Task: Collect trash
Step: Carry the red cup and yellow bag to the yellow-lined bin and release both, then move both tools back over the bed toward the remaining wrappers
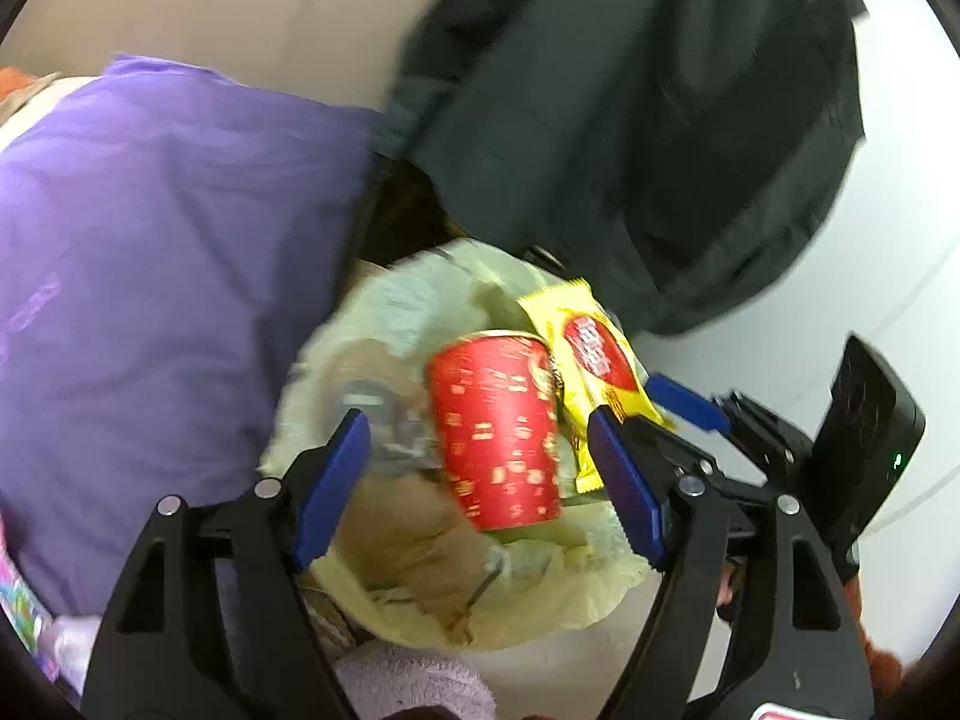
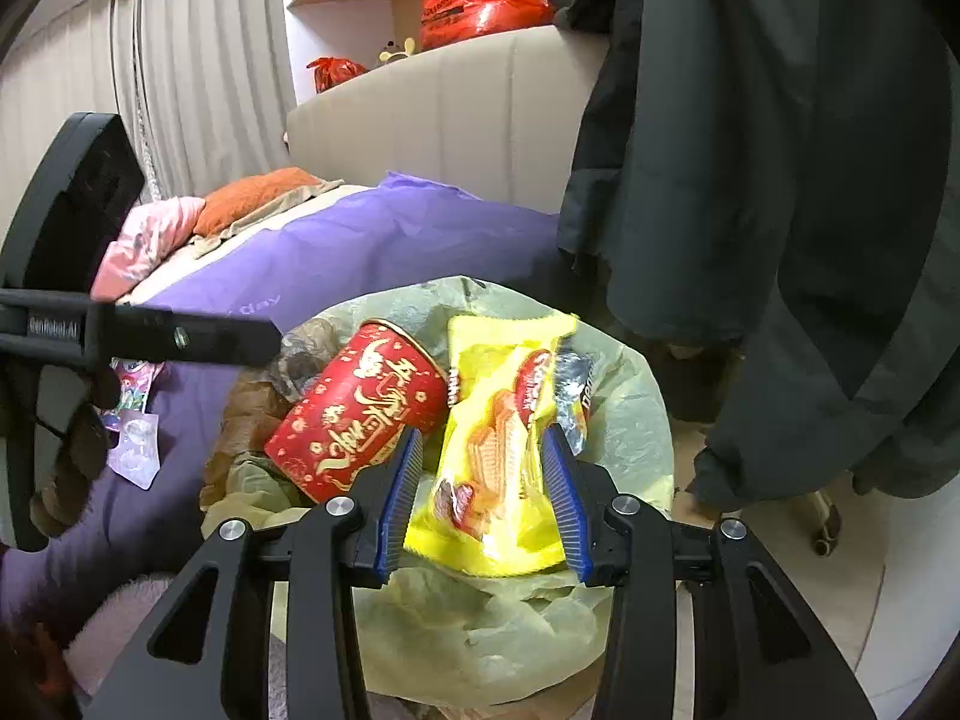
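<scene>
Materials and finishes: bin contents and surroundings

Bin liner (image 2: 636,420): thin pale-yellow plastic film, translucent, crinkled. Cup (image 2: 360,414): red printed paper, smooth, slight sheen. Wrapper (image 2: 492,468): glossy yellow plastic, creased, with a silvery foil-like edge. Gripper pads (image 2: 399,495): blue, ribbed, set in matt black plastic frames with bright metal pins. Bedcover (image 2: 372,240): purple cloth, matt. Jacket (image 2: 750,180): dark matt cloth. Headboard (image 2: 450,114): smooth beige padding.
</scene>
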The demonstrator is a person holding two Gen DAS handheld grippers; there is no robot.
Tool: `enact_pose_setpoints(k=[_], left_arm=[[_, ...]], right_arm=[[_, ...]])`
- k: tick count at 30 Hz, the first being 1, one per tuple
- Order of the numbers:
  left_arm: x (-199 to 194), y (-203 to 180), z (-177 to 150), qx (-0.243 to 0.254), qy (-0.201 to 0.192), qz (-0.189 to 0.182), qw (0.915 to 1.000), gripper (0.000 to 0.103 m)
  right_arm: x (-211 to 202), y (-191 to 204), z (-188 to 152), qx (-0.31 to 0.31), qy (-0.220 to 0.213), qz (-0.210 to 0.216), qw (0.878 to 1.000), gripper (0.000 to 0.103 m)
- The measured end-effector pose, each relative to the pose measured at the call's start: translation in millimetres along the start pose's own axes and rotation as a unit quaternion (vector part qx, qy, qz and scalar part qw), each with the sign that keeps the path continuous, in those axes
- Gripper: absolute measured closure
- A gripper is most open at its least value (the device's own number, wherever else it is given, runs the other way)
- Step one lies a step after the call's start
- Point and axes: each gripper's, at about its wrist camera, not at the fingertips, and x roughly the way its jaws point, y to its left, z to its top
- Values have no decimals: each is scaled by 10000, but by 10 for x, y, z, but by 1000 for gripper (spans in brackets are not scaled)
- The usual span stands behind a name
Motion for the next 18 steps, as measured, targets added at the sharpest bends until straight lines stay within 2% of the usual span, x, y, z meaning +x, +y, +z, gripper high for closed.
enact_pose_setpoints(k=[4, 9, 13, 18], left_arm=[[-335, 111, -120, -1, -413, 360, 9985, 31], [-832, 362, -382, -3, -727, 857, 9937, 31], [-1347, 756, -633, -222, -1060, 1390, 9844, 31], [-1997, 1374, -977, -591, -1332, 2082, 9672, 31]], right_arm=[[-77, 153, 49, -81, -75, -6, 9999, 63], [-200, 430, 114, -243, -179, 48, 9995, 57], [-270, 729, 196, -360, -322, 351, 9982, 44], [-238, 1309, 241, -924, -368, 752, 9922, 43]])
